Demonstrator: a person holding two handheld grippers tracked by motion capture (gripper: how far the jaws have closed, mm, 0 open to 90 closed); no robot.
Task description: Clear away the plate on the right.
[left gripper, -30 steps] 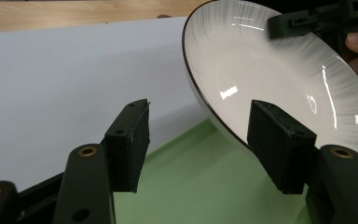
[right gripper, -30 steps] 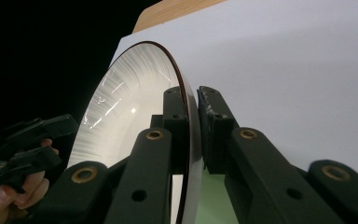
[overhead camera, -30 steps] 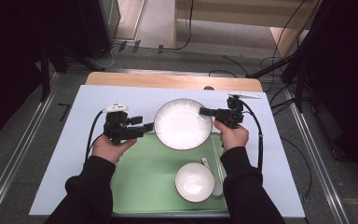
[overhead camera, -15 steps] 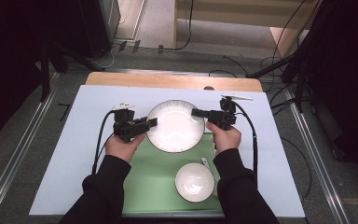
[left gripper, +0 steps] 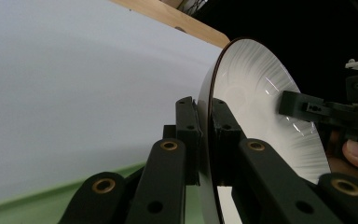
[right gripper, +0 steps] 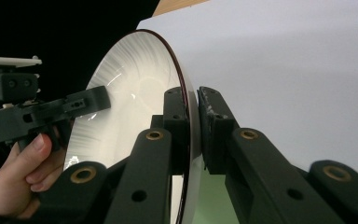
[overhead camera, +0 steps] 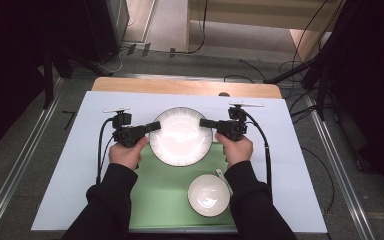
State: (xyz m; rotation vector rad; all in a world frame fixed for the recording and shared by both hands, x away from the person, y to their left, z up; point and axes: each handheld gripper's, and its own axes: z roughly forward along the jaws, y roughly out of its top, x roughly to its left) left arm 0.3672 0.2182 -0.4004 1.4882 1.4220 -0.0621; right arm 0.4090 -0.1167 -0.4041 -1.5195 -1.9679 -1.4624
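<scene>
My bench (overhead camera: 185, 88) is pale wood under a white sheet (overhead camera: 70, 165) and a green mat (overhead camera: 162, 192). Grey carpet floor (overhead camera: 25, 150) surrounds me, metal rails (overhead camera: 10, 187) either side, black cables (overhead camera: 200, 30) trailing beyond, darkness flanking.

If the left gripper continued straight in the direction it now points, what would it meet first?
The left gripper is shut on the plate rim and points across it. Beyond the plate, the right gripper on the opposite rim probably comes first.
</scene>
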